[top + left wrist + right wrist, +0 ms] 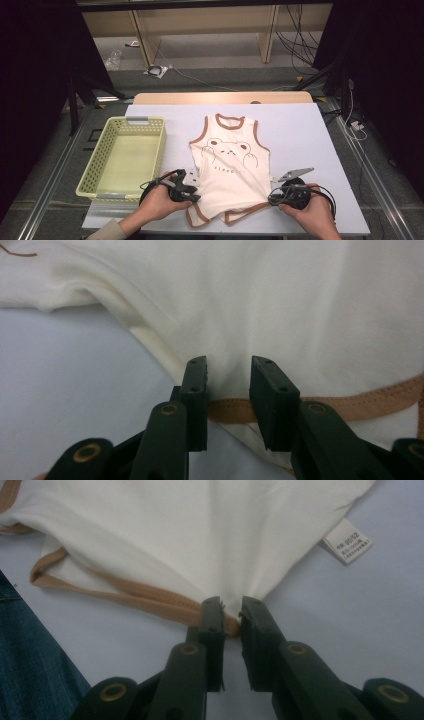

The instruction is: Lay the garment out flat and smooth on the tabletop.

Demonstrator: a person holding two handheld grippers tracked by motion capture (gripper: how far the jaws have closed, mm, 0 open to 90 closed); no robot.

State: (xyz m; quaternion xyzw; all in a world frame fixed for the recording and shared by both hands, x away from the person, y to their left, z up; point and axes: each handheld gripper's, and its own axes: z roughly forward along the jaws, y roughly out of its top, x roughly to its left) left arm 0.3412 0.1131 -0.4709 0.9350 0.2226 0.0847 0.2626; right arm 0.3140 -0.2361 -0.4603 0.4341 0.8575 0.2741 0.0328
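Bodysuit [231,162], a sleeveless baby one in cream cotton with tan trim and a bear print, lies flat on the counter [310,135] between my 2 grippers, its neck end pointing away from me. My right gripper [226,615] has narrowed onto the tan hem [150,597] at the lower corner, and the cloth fans out from the pinch in tight folds. My left gripper [227,385] sits at the opposite lower edge with its jaws partly apart, astride the hem band [370,402] but not yet squeezing it. A care label [348,541] pokes out beyond my right gripper on the side seam. Off past my left gripper stands a pale yellow plastic basket [92,172].

I judge the garment light, limp and stretchy, so it will sag and bunch wherever it is unsupported. The stitched hem is the firmest spot to pinch; thin body cloth would slip or pull out of shape.
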